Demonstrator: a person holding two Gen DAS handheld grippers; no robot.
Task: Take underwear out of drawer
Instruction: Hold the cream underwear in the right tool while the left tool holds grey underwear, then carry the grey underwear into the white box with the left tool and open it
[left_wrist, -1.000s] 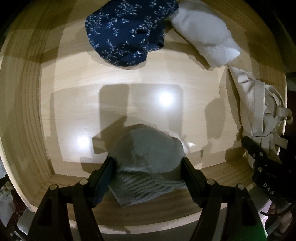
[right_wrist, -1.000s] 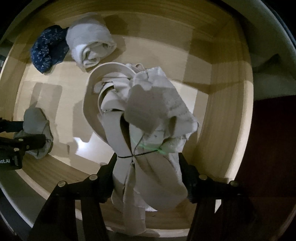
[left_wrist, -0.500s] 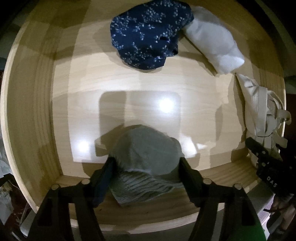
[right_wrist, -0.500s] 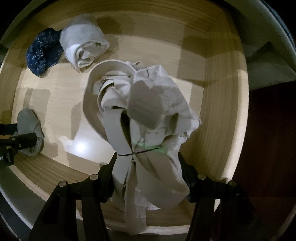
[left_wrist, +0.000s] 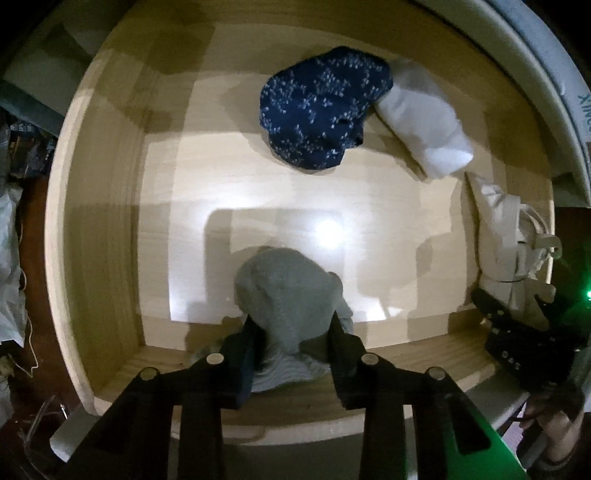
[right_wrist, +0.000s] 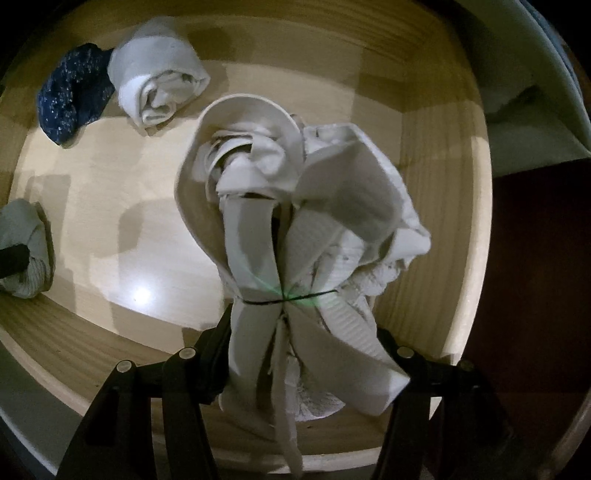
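Pale wood drawer (left_wrist: 92, 258) below us: left gripper (left_wrist: 293, 343) closing w/ grey underwear (left_wrist: 288, 295) pinched at 6 o'clock, right gripper (right_wrist: 301, 354) part-open, clamping cream bundle (right_wrist: 295, 229); next, lift both clear.

Wooden drawer (left_wrist: 99, 258) holding a bunched grey underwear (left_wrist: 288, 295), a tied cream bundle (right_wrist: 303, 229), a navy floral piece (left_wrist: 321, 107), a white roll (right_wrist: 159, 85).

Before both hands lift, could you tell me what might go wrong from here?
The left gripper is closing on the grey bundle near its lower edge, so the bundle could slip out. The cream bundle in the right gripper trails loose straps that might catch on the drawer wall.
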